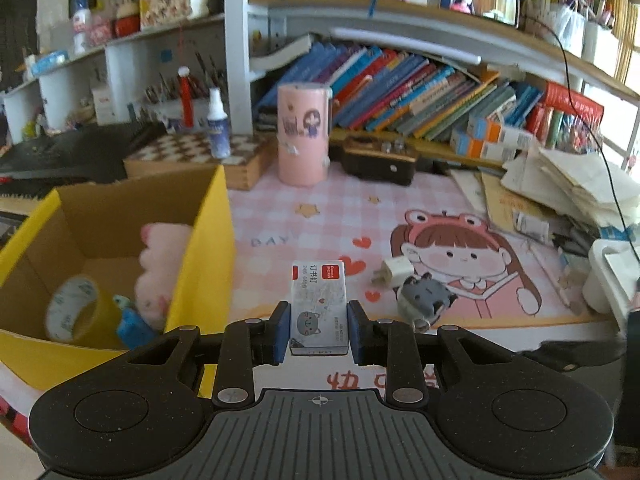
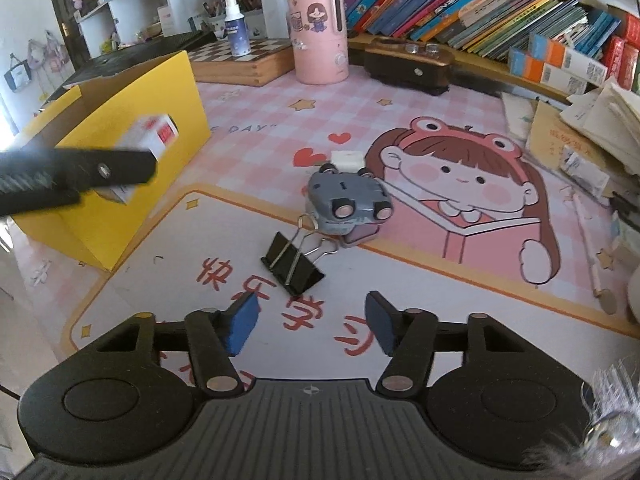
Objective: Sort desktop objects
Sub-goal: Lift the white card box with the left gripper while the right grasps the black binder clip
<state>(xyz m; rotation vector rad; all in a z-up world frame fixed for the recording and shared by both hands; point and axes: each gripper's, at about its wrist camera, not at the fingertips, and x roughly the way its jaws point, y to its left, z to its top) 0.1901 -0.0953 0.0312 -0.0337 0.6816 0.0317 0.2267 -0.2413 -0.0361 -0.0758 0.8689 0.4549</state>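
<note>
My left gripper (image 1: 319, 330) is shut on a small white staples box (image 1: 319, 304) with a red label, held above the desk mat just right of the yellow cardboard box (image 1: 208, 248). The staples box (image 2: 150, 136) and left gripper also show blurred in the right wrist view, beside the yellow box (image 2: 132, 132). My right gripper (image 2: 312, 324) is open and empty, low over the mat, just short of a black binder clip (image 2: 292, 266). Beyond the clip lie an upturned grey toy car (image 2: 346, 202) and a white charger plug (image 2: 347, 160).
The yellow box holds a tape roll (image 1: 74, 308), a pink plush (image 1: 160, 268) and a blue item. A pink cylinder (image 1: 304, 134), chessboard box (image 1: 192, 156), spray bottle (image 1: 218, 124), books and paper stacks (image 1: 572, 184) crowd the desk's back and right.
</note>
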